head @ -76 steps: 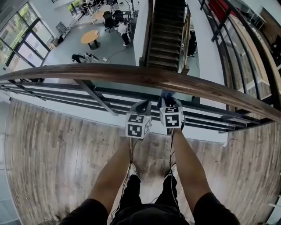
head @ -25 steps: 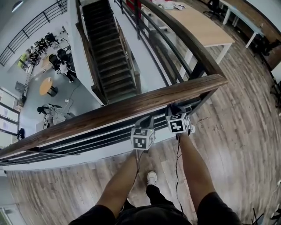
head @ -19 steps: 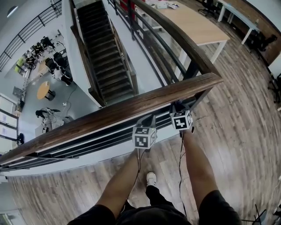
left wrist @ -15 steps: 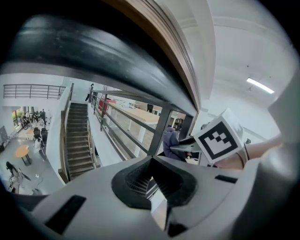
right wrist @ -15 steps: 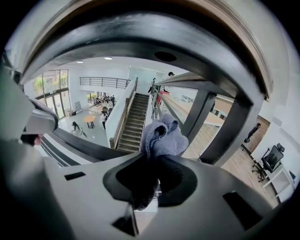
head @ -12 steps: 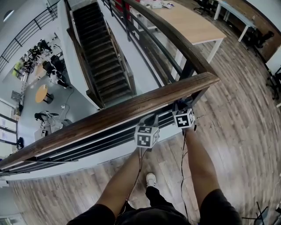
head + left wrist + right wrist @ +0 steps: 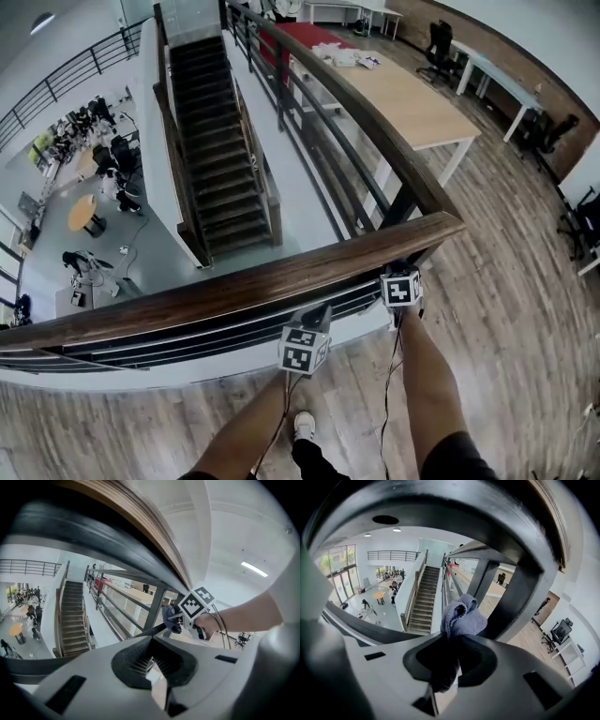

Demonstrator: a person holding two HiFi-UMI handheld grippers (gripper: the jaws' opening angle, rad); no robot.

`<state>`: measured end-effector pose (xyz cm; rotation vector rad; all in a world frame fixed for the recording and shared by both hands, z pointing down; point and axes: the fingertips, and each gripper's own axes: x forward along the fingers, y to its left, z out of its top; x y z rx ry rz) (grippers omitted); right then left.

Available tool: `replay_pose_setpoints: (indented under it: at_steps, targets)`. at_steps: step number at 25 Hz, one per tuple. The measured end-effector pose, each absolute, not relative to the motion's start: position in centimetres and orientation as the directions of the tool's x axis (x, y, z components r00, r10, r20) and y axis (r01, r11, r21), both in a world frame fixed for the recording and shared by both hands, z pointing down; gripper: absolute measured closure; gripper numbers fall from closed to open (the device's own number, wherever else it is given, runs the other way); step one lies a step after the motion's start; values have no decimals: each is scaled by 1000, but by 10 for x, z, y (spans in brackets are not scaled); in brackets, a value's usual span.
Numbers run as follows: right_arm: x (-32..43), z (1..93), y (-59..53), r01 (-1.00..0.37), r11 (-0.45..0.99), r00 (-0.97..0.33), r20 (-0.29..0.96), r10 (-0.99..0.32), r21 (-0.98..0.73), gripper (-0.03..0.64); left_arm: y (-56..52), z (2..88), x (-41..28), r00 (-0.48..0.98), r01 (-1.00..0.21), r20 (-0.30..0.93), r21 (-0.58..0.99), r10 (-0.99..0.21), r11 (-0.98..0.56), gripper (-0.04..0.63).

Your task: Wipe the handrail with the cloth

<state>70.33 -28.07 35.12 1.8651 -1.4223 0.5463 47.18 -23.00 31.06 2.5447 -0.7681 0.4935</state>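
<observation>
Pinched btwn jaws of right gripper (image 7: 446,654): crumpled blue-grey cloth (image 7: 461,617). Clamped tight on its middle, w/ bunched wad sticking out past the tips and a darker tail hanging back into the hollow behind them. Just behind the wad in right gripper view: black metal post (image 7: 513,597). Arching overhead there, dark underside of the rounded brown wooden handrail (image 7: 234,289).

From head view, tucked under the handrail's near edge at its right end, by the corner. Seen from left gripper view, wad right up under the rail beside the post. Can't tell whether cloth actually touches the wood.

On left gripper (image 7: 151,663): jaws closed to a thin slit, nothing btwn them. In head view, held just below the rail's near side, to the left of the other gripper and apart from it.

Beyond the rail: dark staircase (image 7: 211,159) going down. Underfoot: pale wood-plank floor (image 7: 506,281).
</observation>
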Motion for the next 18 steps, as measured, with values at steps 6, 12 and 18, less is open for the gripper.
replay_pose_setpoints:
  at_steps: [6, 12, 18]
  targets:
    - [615, 321, -276, -967, -89, 213, 571, -793, 237, 549, -235, 320, 382, 736, -657, 452, 302, -503, -690, 592]
    - [414, 321, -268, -988, 104, -27, 526, -850, 117, 549, -238, 322, 256, 662, -741, 469, 292, -585, -604, 592]
    - [220, 336, -238, -968, 250, -205, 483, -851, 30, 549, -219, 340, 111, 577, -816, 473, 288, -666, -502, 592]
